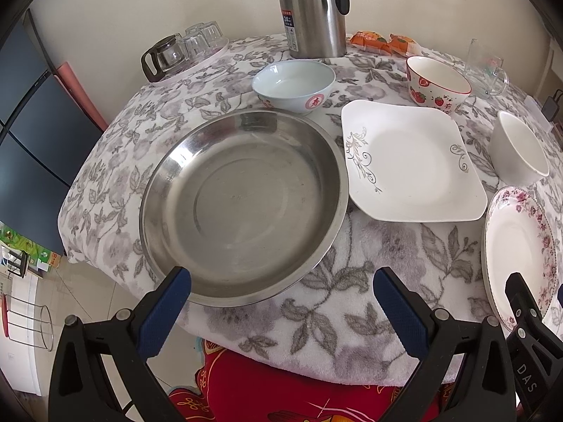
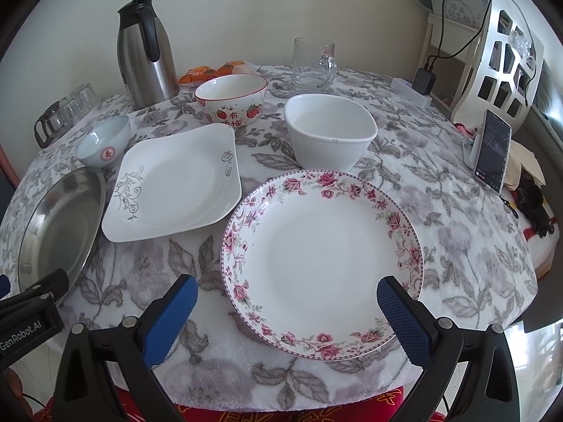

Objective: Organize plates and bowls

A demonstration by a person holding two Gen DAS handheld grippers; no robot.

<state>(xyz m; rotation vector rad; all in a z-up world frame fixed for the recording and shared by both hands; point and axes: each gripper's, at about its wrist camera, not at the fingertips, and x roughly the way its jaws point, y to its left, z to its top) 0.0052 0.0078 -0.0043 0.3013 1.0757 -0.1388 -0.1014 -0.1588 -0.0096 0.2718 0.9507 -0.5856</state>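
On the leaf-print table a round steel plate [image 1: 242, 207] lies at the left, a square white plate [image 1: 411, 161] in the middle and a rose-rimmed round plate [image 2: 322, 263] at the right. Behind them stand a pale blue bowl [image 1: 293, 86], a strawberry bowl [image 2: 230, 100] and a plain white bowl [image 2: 329, 132]. My left gripper [image 1: 281, 309] hangs open over the table's near edge, just in front of the steel plate. My right gripper [image 2: 286, 316] is open above the near part of the rose plate. Neither holds anything.
A steel thermos jug [image 1: 311, 10] stands at the back, with a tray of upturned glasses [image 1: 186, 49] to its left and a glass mug [image 2: 313, 66] to its right. Snack packets [image 1: 383, 42] lie behind the bowls. A phone [image 2: 492, 151] leans at the right edge.
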